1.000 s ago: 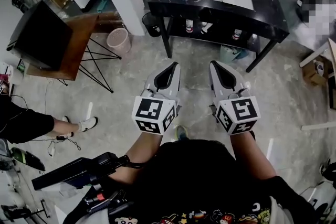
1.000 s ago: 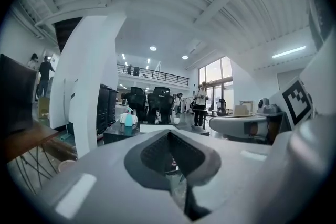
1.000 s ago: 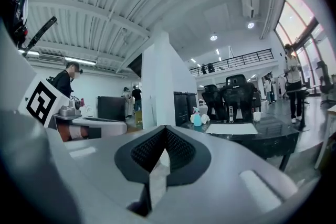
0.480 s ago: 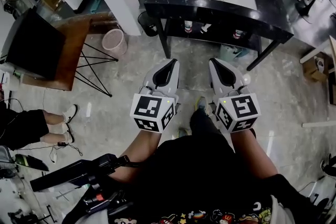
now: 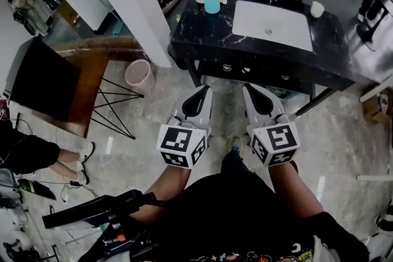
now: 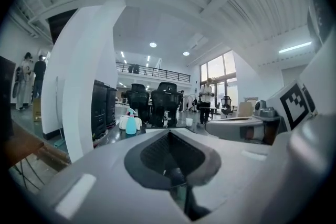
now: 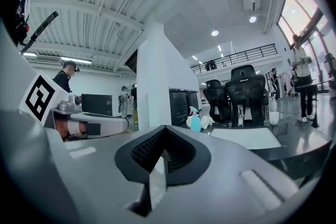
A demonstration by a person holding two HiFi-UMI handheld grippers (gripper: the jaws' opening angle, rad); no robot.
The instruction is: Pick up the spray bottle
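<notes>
The spray bottle (image 5: 212, 3) is standing upright on the desk (image 5: 202, 37) well ahead, nearer the left gripper (image 5: 204, 90) than the right gripper (image 5: 247, 88), both jaws pressed together.

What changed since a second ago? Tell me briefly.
The person has walked toward the black table, so it and the teal spray bottle on its far left corner sit nearer. Nothing was grasped or released. The left gripper and right gripper stay shut, empty, side by side.

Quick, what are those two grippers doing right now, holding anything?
Left gripper: closed, holding nothing.
Right gripper: closed, holding nothing.
</notes>
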